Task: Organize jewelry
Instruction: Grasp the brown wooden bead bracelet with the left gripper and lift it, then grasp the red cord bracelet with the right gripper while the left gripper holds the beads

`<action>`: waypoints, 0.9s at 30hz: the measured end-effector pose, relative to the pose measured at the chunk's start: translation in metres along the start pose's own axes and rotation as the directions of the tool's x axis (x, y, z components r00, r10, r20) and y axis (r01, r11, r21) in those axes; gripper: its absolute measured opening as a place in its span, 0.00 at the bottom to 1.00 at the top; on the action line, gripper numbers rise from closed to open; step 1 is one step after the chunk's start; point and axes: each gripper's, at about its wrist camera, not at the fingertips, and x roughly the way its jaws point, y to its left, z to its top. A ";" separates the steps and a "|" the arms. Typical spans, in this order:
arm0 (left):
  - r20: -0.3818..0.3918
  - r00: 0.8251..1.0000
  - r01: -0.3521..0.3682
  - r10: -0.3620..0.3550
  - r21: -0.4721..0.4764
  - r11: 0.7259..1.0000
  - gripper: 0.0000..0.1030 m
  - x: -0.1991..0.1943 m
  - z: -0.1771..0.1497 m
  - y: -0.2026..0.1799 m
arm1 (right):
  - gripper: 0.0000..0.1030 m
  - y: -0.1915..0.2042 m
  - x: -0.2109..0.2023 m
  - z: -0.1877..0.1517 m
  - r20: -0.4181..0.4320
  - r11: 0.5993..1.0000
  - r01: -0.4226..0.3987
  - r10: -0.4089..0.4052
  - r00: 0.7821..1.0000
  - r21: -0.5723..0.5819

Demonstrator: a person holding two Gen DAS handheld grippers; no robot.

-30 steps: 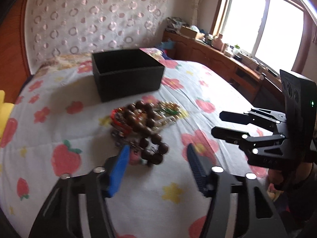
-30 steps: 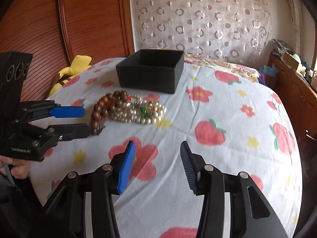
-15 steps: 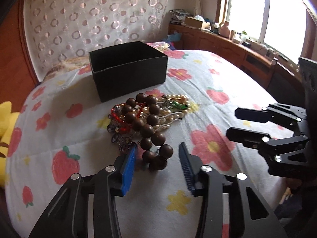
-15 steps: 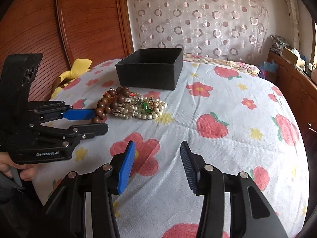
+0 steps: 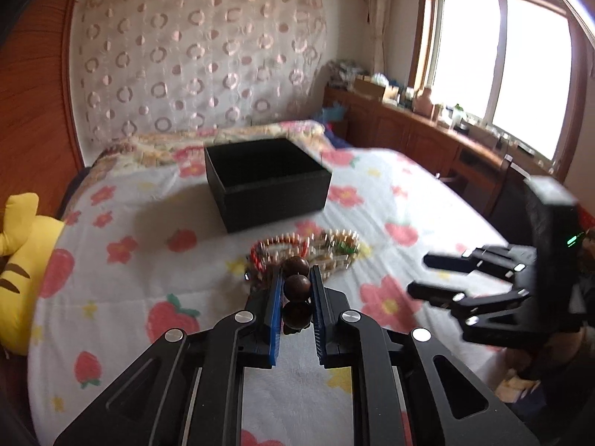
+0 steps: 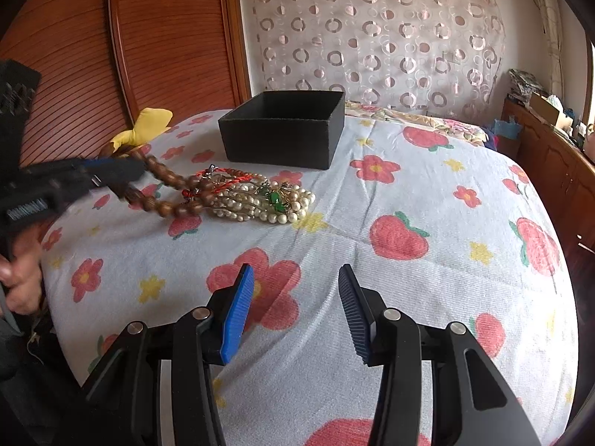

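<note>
A string of brown wooden beads [image 5: 296, 285] sits between the blue pads of my left gripper [image 5: 296, 271], whose jaws are closing and press on it. In the right wrist view the left gripper [image 6: 126, 174] holds one end of the brown beads [image 6: 167, 180] above the bed, and the rest trails to the pile. The pile has pearl strands [image 6: 260, 204], a red cord and green stones, and it also shows past the left gripper as a blurred jewelry pile [image 5: 316, 249]. A black open box [image 5: 275, 200] [image 6: 279, 145] stands behind it. My right gripper [image 6: 295, 278] [image 5: 418, 275] hovers open and holds nothing.
A flowered bedspread [image 6: 409, 297] covers the bed. A yellow plush toy [image 5: 22, 245] [image 6: 148, 126] lies at the left edge by the wooden headboard [image 6: 74, 55]. A cluttered wooden cabinet [image 5: 427, 141] runs under the window. A person's hand [image 6: 18, 278] grips the left tool.
My left gripper has closed from wide open onto the brown beads and risen, pulling them out of the pile. The right gripper has kept still and open.
</note>
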 end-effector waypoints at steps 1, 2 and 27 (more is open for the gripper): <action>0.015 1.000 0.001 -0.001 0.000 1.000 0.12 -0.006 0.003 0.000 | 0.48 0.000 0.000 0.000 -0.001 1.000 0.000 0.000 1.000 -0.001; 0.028 1.000 -0.001 0.001 0.001 1.000 0.12 -0.011 0.005 0.001 | 0.48 0.000 0.000 0.000 -0.001 1.000 0.000 0.000 1.000 -0.002; 0.127 0.991 -0.029 0.034 -0.045 0.999 0.12 -0.056 0.007 0.028 | 0.44 0.031 0.010 0.034 -0.009 0.996 -0.055 0.055 0.998 -0.067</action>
